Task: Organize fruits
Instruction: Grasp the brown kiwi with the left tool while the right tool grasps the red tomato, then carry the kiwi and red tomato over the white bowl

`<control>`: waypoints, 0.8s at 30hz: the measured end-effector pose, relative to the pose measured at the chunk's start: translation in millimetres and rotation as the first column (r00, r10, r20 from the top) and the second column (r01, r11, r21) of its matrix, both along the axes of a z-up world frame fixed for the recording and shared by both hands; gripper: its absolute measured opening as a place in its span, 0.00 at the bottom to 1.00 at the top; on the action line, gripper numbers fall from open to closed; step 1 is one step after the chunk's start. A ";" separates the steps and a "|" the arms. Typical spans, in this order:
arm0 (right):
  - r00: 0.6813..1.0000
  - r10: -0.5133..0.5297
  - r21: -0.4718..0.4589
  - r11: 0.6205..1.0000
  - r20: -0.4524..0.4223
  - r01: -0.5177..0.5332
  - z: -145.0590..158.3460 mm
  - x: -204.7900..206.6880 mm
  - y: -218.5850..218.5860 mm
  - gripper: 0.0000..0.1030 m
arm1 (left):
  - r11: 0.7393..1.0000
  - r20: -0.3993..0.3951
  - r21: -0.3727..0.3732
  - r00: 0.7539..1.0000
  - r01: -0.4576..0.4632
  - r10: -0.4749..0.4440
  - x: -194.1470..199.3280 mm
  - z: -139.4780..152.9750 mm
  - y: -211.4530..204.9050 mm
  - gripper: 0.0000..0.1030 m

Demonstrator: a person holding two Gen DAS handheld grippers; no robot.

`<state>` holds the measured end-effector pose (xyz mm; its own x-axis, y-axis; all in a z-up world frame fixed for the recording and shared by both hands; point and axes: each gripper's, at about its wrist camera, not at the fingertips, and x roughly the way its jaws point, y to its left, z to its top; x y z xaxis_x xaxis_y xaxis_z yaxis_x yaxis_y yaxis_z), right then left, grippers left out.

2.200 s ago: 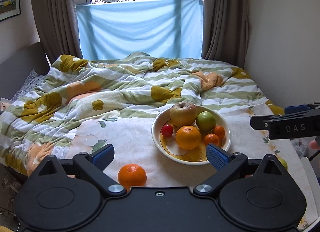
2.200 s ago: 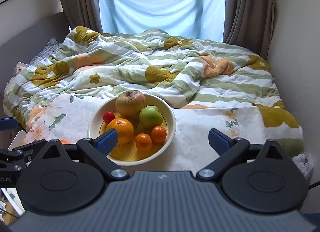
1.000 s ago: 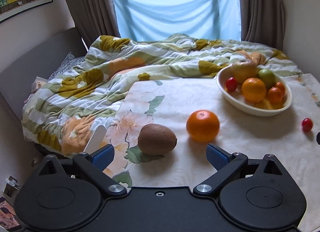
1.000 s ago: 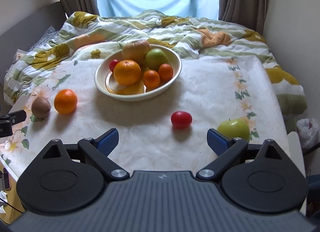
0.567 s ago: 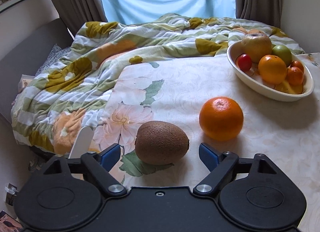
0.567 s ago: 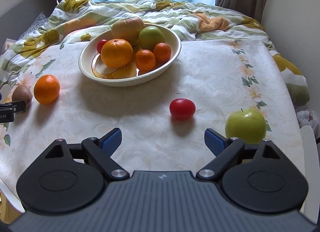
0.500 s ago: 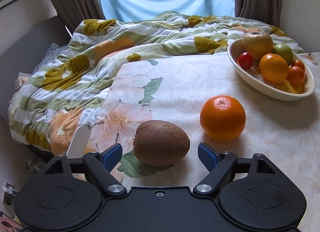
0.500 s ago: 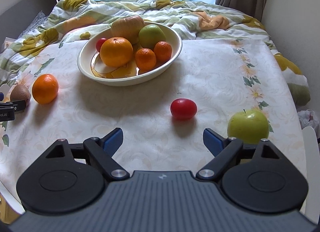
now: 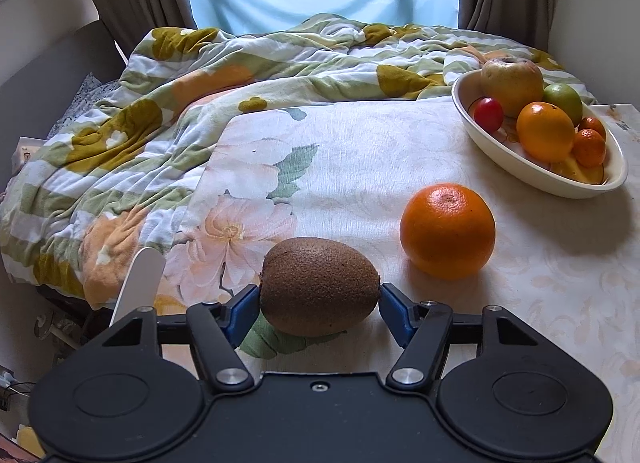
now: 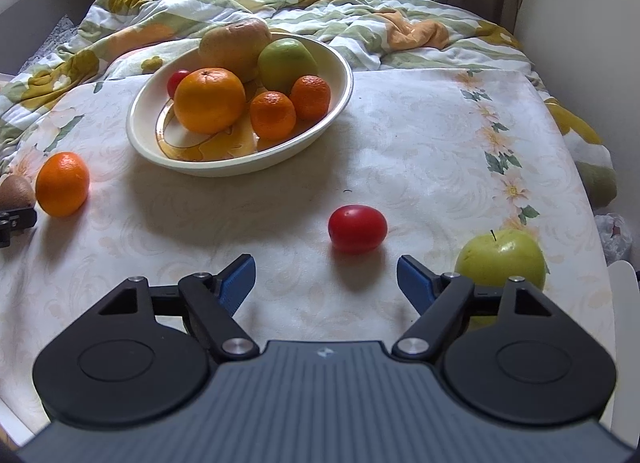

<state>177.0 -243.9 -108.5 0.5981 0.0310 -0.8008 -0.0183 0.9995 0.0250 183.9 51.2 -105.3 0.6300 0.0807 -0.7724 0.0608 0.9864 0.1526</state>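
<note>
A brown kiwi (image 9: 319, 287) lies on the flowered tablecloth between the blue pads of my left gripper (image 9: 320, 305). The jaws are closing and both pads touch its ends. An orange (image 9: 447, 230) sits just beyond it to the right. The cream bowl (image 9: 520, 171) at the far right holds several fruits. My right gripper (image 10: 327, 286) is closing with nothing between its pads. A red tomato (image 10: 357, 228) lies just ahead of the gap. A green apple (image 10: 500, 259) rests against the outside of the right finger. The bowl (image 10: 224, 169), orange (image 10: 62, 184) and kiwi (image 10: 16, 191) show farther left.
A rumpled striped quilt (image 9: 200, 103) covers the bed behind the table. The table's left edge drops off beside a white curved part (image 9: 140, 283). A wall and a plastic bag (image 10: 616, 231) stand past the table's right edge. Curtains frame the window at the back.
Both grippers came down toward the table. The left jaws narrowed onto the kiwi. The right jaws narrowed too, and the tomato and green apple now sit closer to them.
</note>
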 end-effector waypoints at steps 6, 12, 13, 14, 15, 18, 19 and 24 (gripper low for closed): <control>1.000 -0.006 -0.015 1.000 -0.004 0.006 -6.8 11.3 -2.7 0.77 | 1.000 -0.005 -0.009 1.000 -0.001 0.001 -5.0 0.6 -0.4 0.67; 1.000 -0.004 -0.037 0.999 0.023 0.005 -7.6 19.8 -5.5 0.70 | 1.000 -0.005 -0.019 1.000 -0.005 0.005 -10.2 1.1 -1.9 0.67; 1.000 -0.005 -0.035 0.999 0.025 0.006 -7.6 20.9 -6.2 0.70 | 1.000 -0.005 -0.021 1.000 -0.005 0.005 -11.0 1.2 -2.2 0.67; 1.000 -0.008 -0.034 0.999 0.027 0.009 -7.7 21.6 -6.8 0.68 | 1.000 -0.004 -0.022 1.000 -0.005 0.005 -11.9 1.3 -2.7 0.67; 1.000 -0.011 -0.033 0.999 0.029 0.012 -7.7 21.9 -7.3 0.67 | 1.000 -0.003 -0.023 1.000 -0.006 0.006 -13.0 1.5 -3.5 0.67; 0.999 -0.014 -0.024 1.000 0.035 0.015 -8.0 22.7 -7.2 0.56 | 1.000 0.004 -0.027 1.000 -0.007 0.007 -16.8 2.7 -5.2 0.67; 0.999 -0.012 -0.021 1.000 0.036 0.013 -7.9 22.7 -7.0 0.51 | 1.000 0.008 -0.028 1.000 -0.008 0.008 -18.2 3.4 -5.9 0.67; 0.999 -0.001 -0.020 1.000 0.042 0.002 -5.8 21.2 -5.1 0.49 | 0.999 0.029 -0.033 0.999 -0.016 0.017 -25.4 11.5 -8.7 0.67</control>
